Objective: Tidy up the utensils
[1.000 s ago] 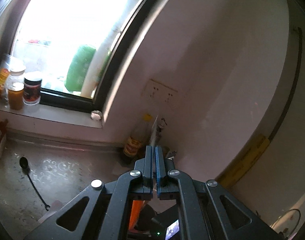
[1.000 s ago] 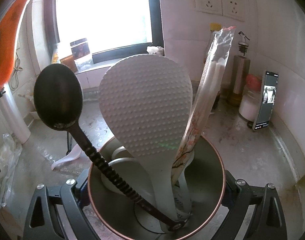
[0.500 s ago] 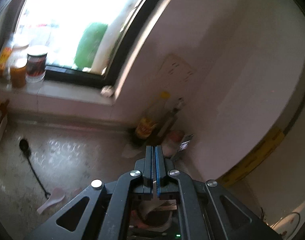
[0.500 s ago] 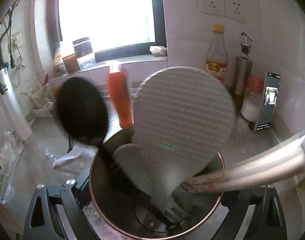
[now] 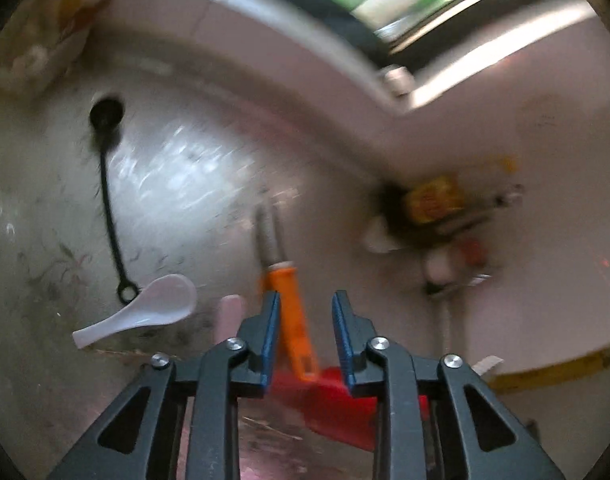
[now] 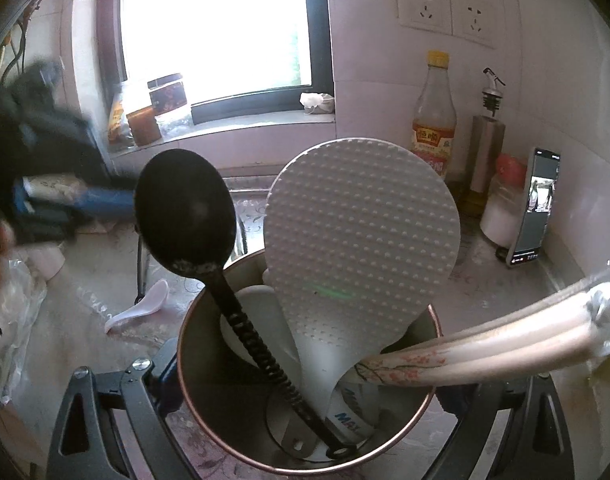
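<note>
Left view only, orange-handled peeler [image 5: 293, 320], counter [image 5: 177, 200]

home kitchen | stone counter [image 6: 485, 304] | vinegar bottle [image 6: 433, 120] | jars on windowsill [image 6: 265, 122]

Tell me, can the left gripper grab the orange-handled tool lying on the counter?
Probably yes. The left gripper has just been opening, and the orange-handled tool lies right below its parted jaws with nothing covering it. The picture is blurry, though.
</note>
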`<state>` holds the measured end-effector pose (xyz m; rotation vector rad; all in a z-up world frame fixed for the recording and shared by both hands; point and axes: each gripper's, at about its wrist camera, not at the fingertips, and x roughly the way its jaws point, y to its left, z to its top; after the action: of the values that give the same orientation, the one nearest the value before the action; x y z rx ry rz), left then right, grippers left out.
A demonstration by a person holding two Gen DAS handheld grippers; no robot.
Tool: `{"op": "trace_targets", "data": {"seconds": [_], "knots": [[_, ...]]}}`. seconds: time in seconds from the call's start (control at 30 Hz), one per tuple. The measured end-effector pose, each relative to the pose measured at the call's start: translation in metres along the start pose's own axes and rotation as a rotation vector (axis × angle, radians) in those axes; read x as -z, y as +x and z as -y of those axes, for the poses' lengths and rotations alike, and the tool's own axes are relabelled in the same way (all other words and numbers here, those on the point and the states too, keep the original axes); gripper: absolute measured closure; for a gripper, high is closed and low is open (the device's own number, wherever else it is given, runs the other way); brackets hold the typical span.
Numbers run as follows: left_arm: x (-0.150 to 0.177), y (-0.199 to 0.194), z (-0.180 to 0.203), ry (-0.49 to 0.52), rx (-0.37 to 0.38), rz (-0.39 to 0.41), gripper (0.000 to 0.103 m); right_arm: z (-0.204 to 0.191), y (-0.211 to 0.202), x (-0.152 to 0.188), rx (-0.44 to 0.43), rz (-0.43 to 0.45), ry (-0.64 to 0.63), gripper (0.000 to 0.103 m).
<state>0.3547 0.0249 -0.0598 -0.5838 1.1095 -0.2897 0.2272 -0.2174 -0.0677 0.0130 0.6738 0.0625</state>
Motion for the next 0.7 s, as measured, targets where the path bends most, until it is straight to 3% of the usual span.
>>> {"op": "trace_targets", "data": {"seconds": [0.2,0.43,0.7], "knots": [[-0.023,0.05,-0.013,-0.041,-0.067,-0.111,0.074,0.0,-0.001,0.0,0.002,-0.006,-0.011,0.005],[-0.05,0.101,0.018,0.07,-0.245,-0.204,0.074,0.003,0.0,0.002,0.008,-0.012,-0.003,0.005],[-0.05,0.14,0.043,0.208,-0.449,-0.303,0.073,0.004,0.002,0.004,0.004,-0.019,-0.004,0.005]]}}
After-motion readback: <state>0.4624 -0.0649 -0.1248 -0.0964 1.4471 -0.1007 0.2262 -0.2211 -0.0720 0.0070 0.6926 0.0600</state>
